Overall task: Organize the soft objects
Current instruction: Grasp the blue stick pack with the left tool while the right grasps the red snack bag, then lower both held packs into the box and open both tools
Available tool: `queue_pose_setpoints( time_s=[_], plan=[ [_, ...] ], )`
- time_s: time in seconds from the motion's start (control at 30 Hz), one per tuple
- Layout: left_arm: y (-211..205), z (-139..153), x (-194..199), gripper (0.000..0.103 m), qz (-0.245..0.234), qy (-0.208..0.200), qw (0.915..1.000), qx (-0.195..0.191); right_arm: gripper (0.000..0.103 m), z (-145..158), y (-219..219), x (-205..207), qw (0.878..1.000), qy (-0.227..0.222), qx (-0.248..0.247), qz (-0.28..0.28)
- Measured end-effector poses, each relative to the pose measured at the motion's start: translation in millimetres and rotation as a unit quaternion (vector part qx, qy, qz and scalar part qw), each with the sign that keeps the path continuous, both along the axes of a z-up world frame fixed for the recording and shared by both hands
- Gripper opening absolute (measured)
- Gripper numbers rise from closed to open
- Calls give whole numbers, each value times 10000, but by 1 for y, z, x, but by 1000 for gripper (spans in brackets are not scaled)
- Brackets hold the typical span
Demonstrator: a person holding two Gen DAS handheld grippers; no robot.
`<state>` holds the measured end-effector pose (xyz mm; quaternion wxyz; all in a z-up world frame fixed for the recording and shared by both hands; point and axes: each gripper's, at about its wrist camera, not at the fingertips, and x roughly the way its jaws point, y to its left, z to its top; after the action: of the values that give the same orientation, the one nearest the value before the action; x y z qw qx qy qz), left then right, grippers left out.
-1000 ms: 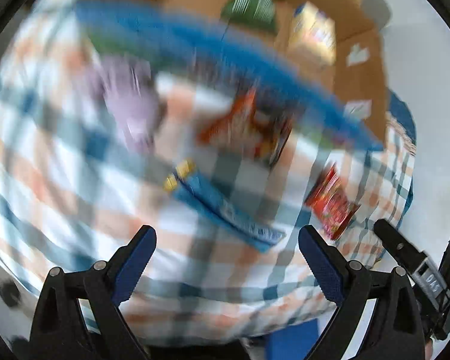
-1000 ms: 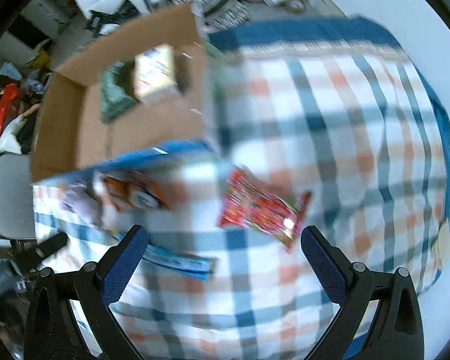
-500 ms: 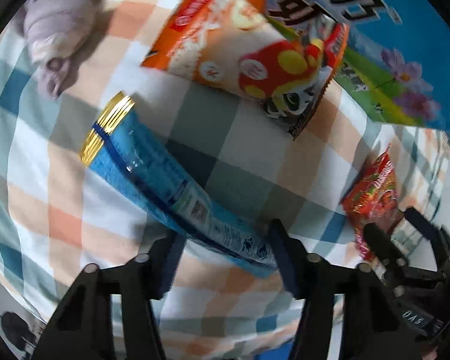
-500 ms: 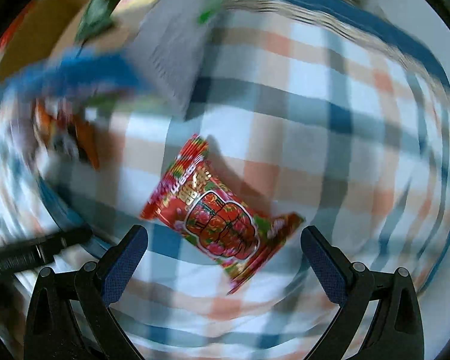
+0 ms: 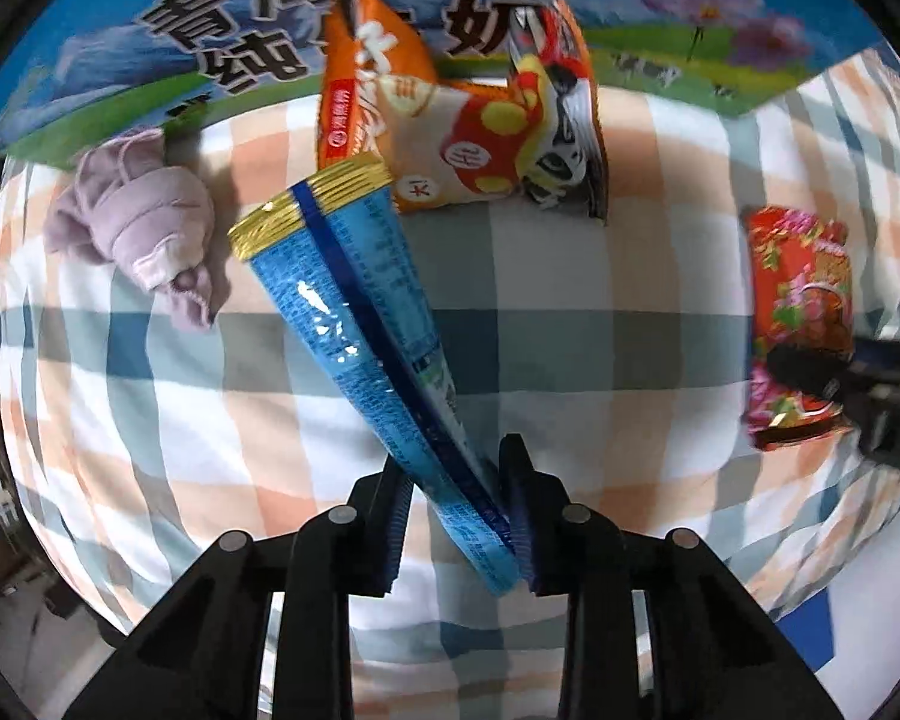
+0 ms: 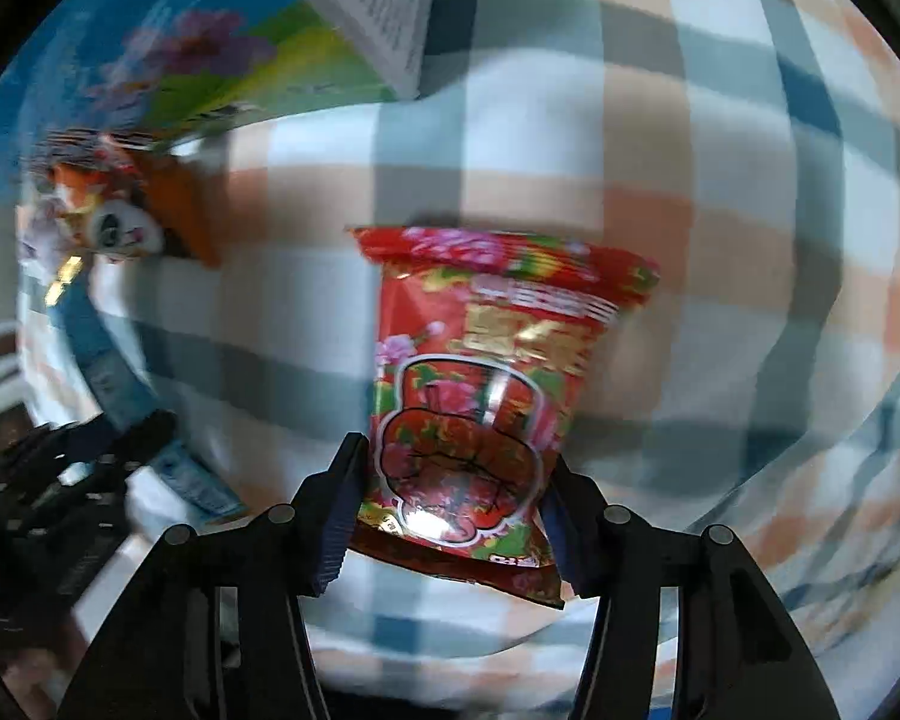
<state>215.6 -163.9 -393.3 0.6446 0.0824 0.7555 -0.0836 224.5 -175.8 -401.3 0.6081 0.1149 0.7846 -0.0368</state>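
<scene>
Blue packet on checked cloth, near end pinched in nearly closed left gripper. Red packet to its right, clamped between right gripper fingers. Milk carton box beyond; contents unseen.

Right hand-held gripper clamps red snack packet.

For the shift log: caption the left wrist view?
Left gripper pinching blue packet on checked cloth.

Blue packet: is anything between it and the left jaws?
Nothing visible: the left gripper already has its jaws closed on the blue packet's near end. The orange bag lies at its far end.
</scene>
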Motion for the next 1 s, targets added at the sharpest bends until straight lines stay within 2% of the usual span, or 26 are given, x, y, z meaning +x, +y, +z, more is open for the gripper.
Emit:
queue_pose_setpoints(
  time_s=[0.07,0.2,0.23,0.3,0.4,0.53,0.63,0.73,0.87,0.9,0.97,1.0],
  plan=[
    [-9,-12,0,31,73,108,9999,14,65,4,-3,1,9993,-201,-299,-103],
    [-22,-15,1,31,77,-43,9999,69,65,-5,-9,6,9981,-163,-331,-487],
    [-29,-15,-4,31,2,-108,9999,74,64,-6,-8,7,9977,-185,-399,-519],
    [-40,-8,-11,29,-318,-223,9992,112,53,-5,-5,3,9965,-206,-560,-589],
    [-56,2,-25,29,-726,-310,9969,61,50,-1,3,-4,9976,-157,-333,-594],
    [-49,-1,-39,30,-495,-123,9987,29,50,0,12,-21,9981,-153,-269,-537],
    [-51,-1,-40,32,-256,-155,9995,17,51,-2,17,-28,9979,-188,-291,-556],
    [-34,4,-38,35,-144,-172,9997,79,51,-6,18,-37,9974,-182,-266,-643],
    [-34,9,-45,34,-234,-258,9994,69,51,-10,16,-46,9975,-176,-351,-594],
    [-22,6,-47,29,-306,-260,9992,36,51,-10,17,-50,9975,-165,-384,-564],
    [-6,5,-48,24,-477,-245,9986,-21,50,-10,26,-50,9975,-132,-440,-531],
    [0,0,-41,22,-529,-256,9983,-29,50,-15,47,-35,9976,-118,-445,-524]
  ],
)
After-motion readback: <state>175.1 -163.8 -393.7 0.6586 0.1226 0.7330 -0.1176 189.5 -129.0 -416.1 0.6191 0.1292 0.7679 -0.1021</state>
